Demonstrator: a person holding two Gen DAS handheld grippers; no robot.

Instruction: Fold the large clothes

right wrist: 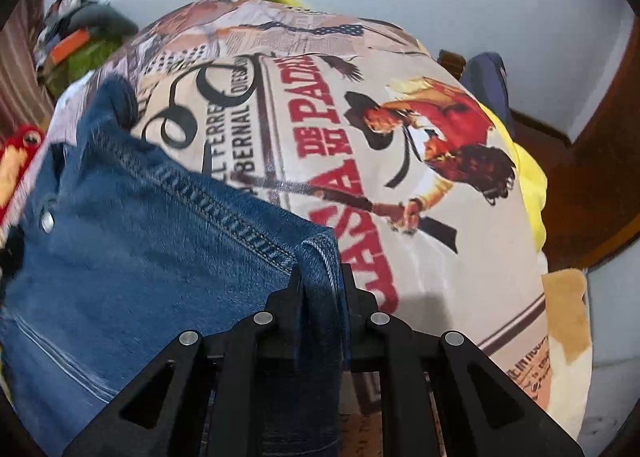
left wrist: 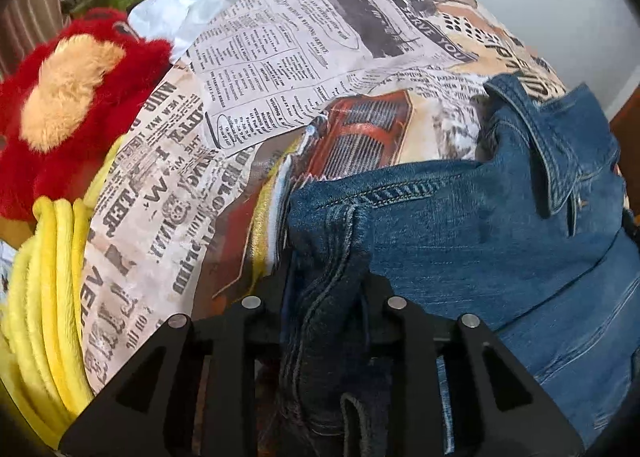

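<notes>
A blue denim jacket (left wrist: 480, 225) lies over a bed covered by a newspaper-print sheet (left wrist: 168, 185). My left gripper (left wrist: 326, 285) is shut on a thick seamed fold of the denim, which bunches between its jaws. The collar (left wrist: 548, 145) stands up at the right. In the right wrist view the same denim jacket (right wrist: 132, 241) spreads to the left, and my right gripper (right wrist: 320, 277) is shut on its stitched corner edge. A metal snap button (right wrist: 48, 221) shows on the jacket's left side. The sheet (right wrist: 400, 161) there carries a cowboy print.
A red and tan plush toy (left wrist: 76, 97) and a yellow plush blanket (left wrist: 48, 297) sit at the left of the bed. White cloth (left wrist: 176, 13) lies behind. A green bag (right wrist: 84, 57) is at the back left; wooden furniture (right wrist: 592, 161) stands at the right.
</notes>
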